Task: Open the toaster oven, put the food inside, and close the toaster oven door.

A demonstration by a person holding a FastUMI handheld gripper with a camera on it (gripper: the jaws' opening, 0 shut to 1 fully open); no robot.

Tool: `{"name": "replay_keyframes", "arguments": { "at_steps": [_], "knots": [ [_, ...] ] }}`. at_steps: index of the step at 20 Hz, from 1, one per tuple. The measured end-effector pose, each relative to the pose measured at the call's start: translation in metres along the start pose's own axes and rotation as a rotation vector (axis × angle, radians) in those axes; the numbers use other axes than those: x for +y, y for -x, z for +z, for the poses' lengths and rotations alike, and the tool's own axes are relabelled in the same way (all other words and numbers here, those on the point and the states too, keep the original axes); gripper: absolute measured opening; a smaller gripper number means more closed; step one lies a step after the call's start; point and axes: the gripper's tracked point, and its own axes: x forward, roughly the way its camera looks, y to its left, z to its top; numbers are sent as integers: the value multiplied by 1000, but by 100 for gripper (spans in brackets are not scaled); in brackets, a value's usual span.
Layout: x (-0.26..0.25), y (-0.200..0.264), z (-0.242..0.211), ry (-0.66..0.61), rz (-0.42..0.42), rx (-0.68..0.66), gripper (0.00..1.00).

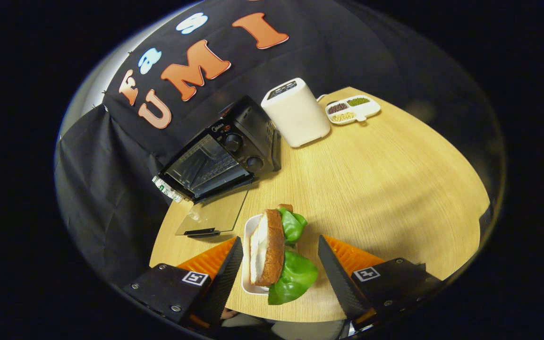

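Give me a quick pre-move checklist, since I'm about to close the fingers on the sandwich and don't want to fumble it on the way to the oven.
1. Toaster oven door open: ok, the glass door lies folded down flat on the table.
2. Gripper open: ok, fingers spread wide.
3. Sandwich between the fingers: ok, it stands on edge on a white tray, touching neither finger.
4. Lettuce secure: cannot tell; leaves hang out toward the right finger.
5. Path to oven: ok, bare table between tray and door.
6. Oven cavity free: cannot tell; a rack shows, the rest is dim.
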Motion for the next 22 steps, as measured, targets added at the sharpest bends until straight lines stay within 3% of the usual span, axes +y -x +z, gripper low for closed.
{"name": "replay_keyframes", "arguments": {
  "at_steps": [1, 6, 10, 22],
  "knots": [
    [1, -1, -2, -17, 16, 11, 93],
    [9, -4, -5, -93, 78, 32, 54],
    [9, 1, 4, -93, 55, 7, 36],
    [75, 6, 48, -58, 95, -160, 32]
  ]
}}
